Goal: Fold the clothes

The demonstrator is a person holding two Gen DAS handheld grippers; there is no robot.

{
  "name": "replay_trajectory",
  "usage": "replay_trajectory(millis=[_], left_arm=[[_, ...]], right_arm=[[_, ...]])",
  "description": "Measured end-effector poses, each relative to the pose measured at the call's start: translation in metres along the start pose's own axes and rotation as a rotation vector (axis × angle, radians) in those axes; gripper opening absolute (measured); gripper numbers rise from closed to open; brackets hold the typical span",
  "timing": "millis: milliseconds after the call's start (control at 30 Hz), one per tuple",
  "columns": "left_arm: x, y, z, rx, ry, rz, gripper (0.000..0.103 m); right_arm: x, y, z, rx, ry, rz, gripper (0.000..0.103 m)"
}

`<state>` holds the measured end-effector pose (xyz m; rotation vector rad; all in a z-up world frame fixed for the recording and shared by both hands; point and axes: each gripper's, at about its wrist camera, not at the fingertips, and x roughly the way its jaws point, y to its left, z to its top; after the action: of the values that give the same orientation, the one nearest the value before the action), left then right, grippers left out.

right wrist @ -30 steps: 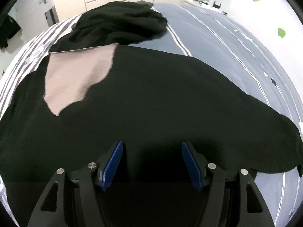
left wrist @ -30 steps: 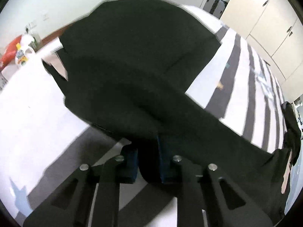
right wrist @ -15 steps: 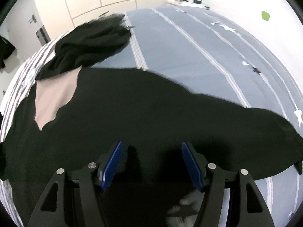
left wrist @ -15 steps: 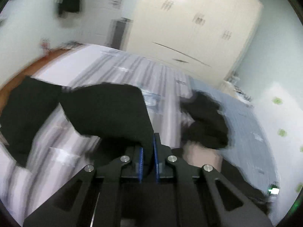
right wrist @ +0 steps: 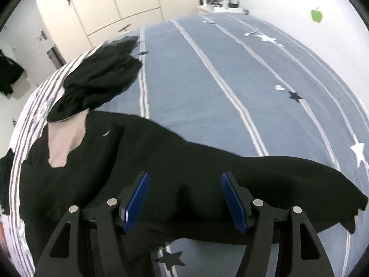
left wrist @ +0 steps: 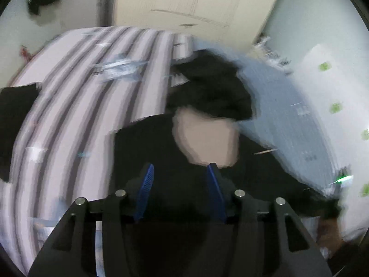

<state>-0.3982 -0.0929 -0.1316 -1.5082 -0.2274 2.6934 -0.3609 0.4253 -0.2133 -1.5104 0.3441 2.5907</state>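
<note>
A black garment (right wrist: pixel 184 173) lies spread flat on the bed, with a pinkish-beige patch (right wrist: pixel 64 138) near its far left. In the blurred left wrist view the garment (left wrist: pixel 143 152) and the beige patch (left wrist: pixel 207 138) lie just ahead. My left gripper (left wrist: pixel 180 182) is open and empty, just above the garment. My right gripper (right wrist: pixel 184 194) is open and empty over the garment's near edge. A crumpled pile of black clothes (right wrist: pixel 101 76) lies beyond the beige patch; it also shows in the left wrist view (left wrist: pixel 212 87).
The bed cover is blue with white stripes and stars (right wrist: pixel 230 69) on the right and white with grey stripes (left wrist: pixel 80 103) on the left. Another black piece (left wrist: pixel 13 115) lies at the far left. Cream wardrobes (right wrist: pixel 110 7) stand behind the bed.
My left gripper held a fold of the black garment, carried it across, and has let go; its jaws now stand open. My right gripper stayed open and pulled back, higher above the garment.
</note>
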Motion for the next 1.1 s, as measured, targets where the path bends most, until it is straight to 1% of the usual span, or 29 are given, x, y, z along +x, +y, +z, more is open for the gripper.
replay_trajectory(millis=[33, 100, 133, 167, 233, 333, 400, 500, 567, 700, 767, 800, 833, 900, 933, 1000, 1067, 1100], left_arm=[[0.01, 0.018, -0.008, -0.009, 0.021, 0.047, 0.045], [0.029, 0.048, -0.018, -0.065, 0.075, 0.096, 0.045], [0.036, 0.06, -0.025, -0.09, 0.098, 0.102, 0.045], [0.042, 0.069, -0.033, -0.106, 0.115, 0.092, 0.045], [0.056, 0.08, -0.044, -0.111, 0.132, 0.099, 0.045], [0.068, 0.083, -0.056, -0.102, 0.149, 0.087, 0.045], [0.074, 0.084, -0.064, -0.112, 0.157, 0.058, 0.046], [0.078, 0.082, -0.069, -0.104, 0.161, 0.037, 0.046], [0.081, 0.081, -0.073, -0.098, 0.166, 0.025, 0.046], [0.088, 0.079, -0.081, -0.077, 0.169, 0.017, 0.046], [0.087, 0.076, -0.082, -0.068, 0.171, 0.021, 0.046], [0.088, 0.076, -0.082, -0.065, 0.173, 0.024, 0.046], [0.089, 0.075, -0.082, -0.063, 0.175, 0.025, 0.046], [0.09, 0.075, -0.082, -0.06, 0.177, 0.026, 0.046], [0.089, 0.075, -0.082, -0.058, 0.178, 0.028, 0.046], [0.084, 0.075, -0.082, -0.057, 0.177, 0.029, 0.046], [0.081, 0.077, -0.082, -0.065, 0.181, 0.033, 0.046], [0.081, 0.078, -0.082, -0.07, 0.183, 0.034, 0.046]], right_arm=[[0.003, 0.003, -0.002, -0.003, 0.005, 0.017, 0.061], [0.009, 0.016, -0.004, -0.014, 0.017, 0.054, 0.061], [0.013, 0.023, -0.004, -0.021, 0.024, 0.073, 0.061], [0.017, 0.03, -0.005, -0.028, 0.03, 0.092, 0.061], [0.024, 0.046, -0.003, -0.043, 0.033, 0.112, 0.061], [0.035, 0.072, 0.004, -0.064, 0.035, 0.128, 0.062], [0.047, 0.087, 0.013, -0.069, 0.043, 0.118, 0.062], [0.069, 0.107, 0.03, -0.072, 0.062, 0.089, 0.062], [0.081, 0.113, 0.04, -0.071, 0.08, 0.067, 0.062], [0.105, 0.123, 0.054, -0.077, 0.122, 0.05, 0.063], [0.119, 0.126, 0.055, -0.093, 0.16, 0.026, 0.063], [0.123, 0.126, 0.054, -0.101, 0.172, 0.017, 0.061], [0.125, 0.125, 0.053, -0.105, 0.175, 0.015, 0.057], [0.117, 0.117, 0.049, -0.116, 0.158, 0.008, 0.024], [0.112, 0.112, 0.048, -0.121, 0.146, 0.003, 0.013], [0.093, 0.097, 0.04, -0.139, 0.118, 0.003, 0.007], [0.075, 0.079, 0.028, -0.153, 0.1, -0.029, 0.008], [0.066, 0.066, 0.022, -0.149, 0.098, -0.046, 0.013]])
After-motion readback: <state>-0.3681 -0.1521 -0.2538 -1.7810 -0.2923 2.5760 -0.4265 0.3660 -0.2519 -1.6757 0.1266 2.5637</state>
